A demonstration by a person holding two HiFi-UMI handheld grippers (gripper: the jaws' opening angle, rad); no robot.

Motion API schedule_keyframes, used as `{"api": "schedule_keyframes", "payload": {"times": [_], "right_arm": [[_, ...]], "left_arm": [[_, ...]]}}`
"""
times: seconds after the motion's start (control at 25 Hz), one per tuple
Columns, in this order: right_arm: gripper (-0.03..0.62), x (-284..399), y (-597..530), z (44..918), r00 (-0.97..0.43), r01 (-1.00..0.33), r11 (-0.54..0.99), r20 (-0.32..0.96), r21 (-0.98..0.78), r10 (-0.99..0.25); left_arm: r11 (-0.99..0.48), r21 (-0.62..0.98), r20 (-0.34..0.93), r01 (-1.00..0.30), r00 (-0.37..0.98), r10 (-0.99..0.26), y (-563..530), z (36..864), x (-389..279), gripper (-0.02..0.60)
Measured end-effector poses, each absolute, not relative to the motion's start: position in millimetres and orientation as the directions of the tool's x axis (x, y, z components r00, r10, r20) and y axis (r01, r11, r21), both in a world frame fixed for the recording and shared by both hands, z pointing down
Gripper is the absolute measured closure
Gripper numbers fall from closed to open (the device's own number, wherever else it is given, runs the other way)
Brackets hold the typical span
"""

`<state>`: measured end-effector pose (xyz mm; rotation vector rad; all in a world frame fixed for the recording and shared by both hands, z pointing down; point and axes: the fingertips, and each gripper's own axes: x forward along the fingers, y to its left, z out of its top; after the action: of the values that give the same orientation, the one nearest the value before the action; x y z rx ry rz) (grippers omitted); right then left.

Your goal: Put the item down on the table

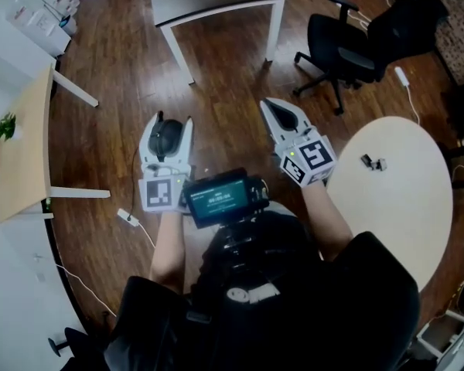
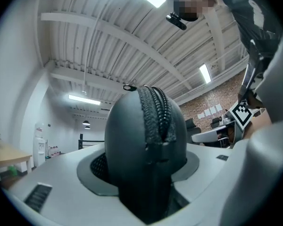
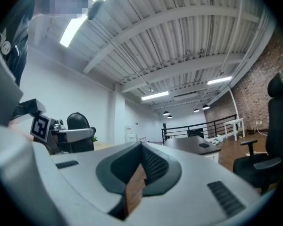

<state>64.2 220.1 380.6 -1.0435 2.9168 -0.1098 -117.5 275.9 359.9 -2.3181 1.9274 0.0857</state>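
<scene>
The dark zippered pouch (image 2: pixel 146 145) is clamped between the jaws of your left claw (image 1: pixel 166 124), which you hold about level over the wooden floor (image 1: pixel 216 76), well apart from the round white counter (image 1: pixel 406 207). Your right claw (image 1: pixel 271 107) points forward, closed and empty. The jaws hide the lower part of the pouch.

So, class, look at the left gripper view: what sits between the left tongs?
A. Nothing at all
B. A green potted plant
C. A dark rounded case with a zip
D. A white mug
C: the left gripper view shows a dark rounded case with a zip running over its top, gripped between the left tongs.
</scene>
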Motion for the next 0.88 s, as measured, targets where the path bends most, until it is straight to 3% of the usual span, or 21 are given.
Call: {"api": "schedule_keyframes", "payload": {"times": [0.28, 0.88], "right_arm": [[0.585, 93.0, 101.4, 352.8, -0.717, -0.696, 0.718, -0.035, -0.026, -0.696], [0.585, 74.4, 99.9, 320.1, -0.709, -0.704, 0.709, -0.098, 0.039, -0.698]], "left_arm": [[-0.051, -0.112, -0.129, -0.992, 0.065, -0.989, 168.2, 321.1, -112.0, 0.33], [-0.042, -0.139, -0.186, -0.989, 0.068, -0.98, 164.4, 298.1, -95.8, 0.33]]}}
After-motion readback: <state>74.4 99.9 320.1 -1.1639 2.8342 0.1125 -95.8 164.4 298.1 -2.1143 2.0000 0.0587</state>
